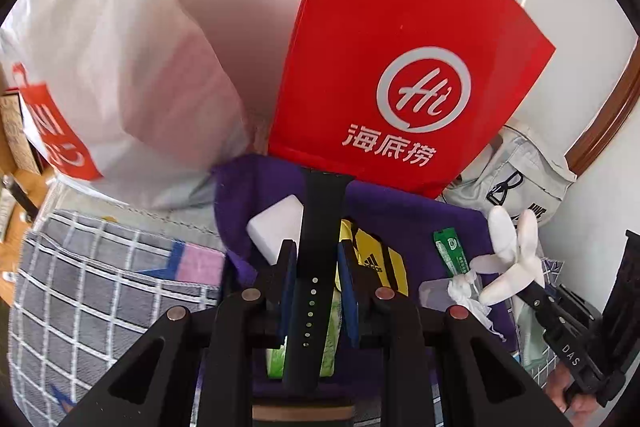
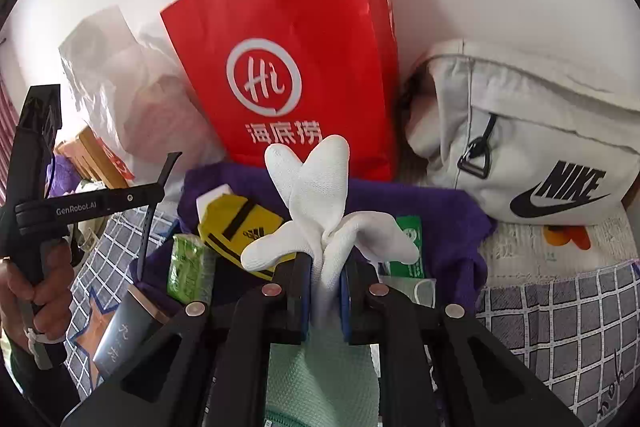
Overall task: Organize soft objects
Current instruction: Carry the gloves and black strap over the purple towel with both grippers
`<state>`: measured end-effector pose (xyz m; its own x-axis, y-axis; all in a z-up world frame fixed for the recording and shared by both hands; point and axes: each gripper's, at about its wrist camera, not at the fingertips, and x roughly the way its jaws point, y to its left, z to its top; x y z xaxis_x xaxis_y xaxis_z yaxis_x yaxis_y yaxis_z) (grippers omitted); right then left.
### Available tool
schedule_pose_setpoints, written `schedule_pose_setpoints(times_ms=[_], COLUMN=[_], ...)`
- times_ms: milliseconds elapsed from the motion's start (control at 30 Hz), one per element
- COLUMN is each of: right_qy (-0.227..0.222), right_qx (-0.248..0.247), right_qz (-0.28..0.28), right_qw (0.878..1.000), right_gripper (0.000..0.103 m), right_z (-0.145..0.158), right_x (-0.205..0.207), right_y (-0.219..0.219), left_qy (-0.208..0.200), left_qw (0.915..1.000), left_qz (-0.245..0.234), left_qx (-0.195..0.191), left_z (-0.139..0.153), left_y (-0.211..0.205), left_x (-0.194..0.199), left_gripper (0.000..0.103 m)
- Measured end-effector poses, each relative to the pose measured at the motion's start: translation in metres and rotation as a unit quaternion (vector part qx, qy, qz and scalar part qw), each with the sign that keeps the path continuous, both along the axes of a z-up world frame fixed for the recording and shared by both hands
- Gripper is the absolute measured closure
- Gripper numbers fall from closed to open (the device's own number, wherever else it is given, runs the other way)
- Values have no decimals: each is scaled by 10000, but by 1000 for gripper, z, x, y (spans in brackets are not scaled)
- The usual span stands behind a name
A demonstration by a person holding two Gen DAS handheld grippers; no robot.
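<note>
My left gripper (image 1: 318, 255) is shut on a black watch strap (image 1: 316, 267), held above a purple towel (image 1: 400, 215). My right gripper (image 2: 325, 267) is shut on a white knit glove (image 2: 320, 195), whose fingers fan upward; it also shows in the left wrist view (image 1: 508, 255). On the towel lie a yellow Adidas sock (image 2: 236, 223), a white sponge block (image 1: 276, 227), a green tissue pack (image 2: 188, 267) and a green sachet (image 1: 450, 251). The strap in the left gripper also shows in the right wrist view (image 2: 150, 211).
A red paper bag (image 2: 296, 39) stands behind the towel. A white plastic bag (image 1: 120, 67) is to its left, a white Nike bag (image 2: 540, 139) to its right. A grey checked bedsheet (image 1: 100, 287) lies underneath. A pale green cloth (image 2: 320, 379) is below my right gripper.
</note>
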<state>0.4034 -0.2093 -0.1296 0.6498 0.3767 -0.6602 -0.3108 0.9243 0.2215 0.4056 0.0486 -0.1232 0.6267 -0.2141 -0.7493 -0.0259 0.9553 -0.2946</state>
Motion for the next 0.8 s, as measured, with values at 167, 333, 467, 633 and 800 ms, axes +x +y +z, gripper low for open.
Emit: schedule_pose_setpoints(times_ms=[167, 333, 467, 633, 800], right_qy=[247, 606, 722, 780, 764], right_qx=[-52, -44, -11, 346, 375], right_qz=[67, 200, 203, 111, 100], right_qw=[9997, 9980, 9972, 9963, 9963], right_gripper=[91, 89, 88, 85, 78], right_z=[-17, -36, -44, -46, -45], right_x=[9, 18, 21, 24, 24], right_y=[5, 13, 16, 11, 11], left_qy=[246, 405, 453, 506, 515], left_qw=[9996, 9991, 9987, 9982, 9980], left_qz=[-50, -46, -118, -164, -165], left_qx=[-85, -114, -210, -273, -317], left_z=[-18, -25, -27, -30, -30], left_y=[2, 4, 1, 0, 0], left_x=[13, 19, 22, 23, 24], left_gripper=[83, 83, 82, 82, 82])
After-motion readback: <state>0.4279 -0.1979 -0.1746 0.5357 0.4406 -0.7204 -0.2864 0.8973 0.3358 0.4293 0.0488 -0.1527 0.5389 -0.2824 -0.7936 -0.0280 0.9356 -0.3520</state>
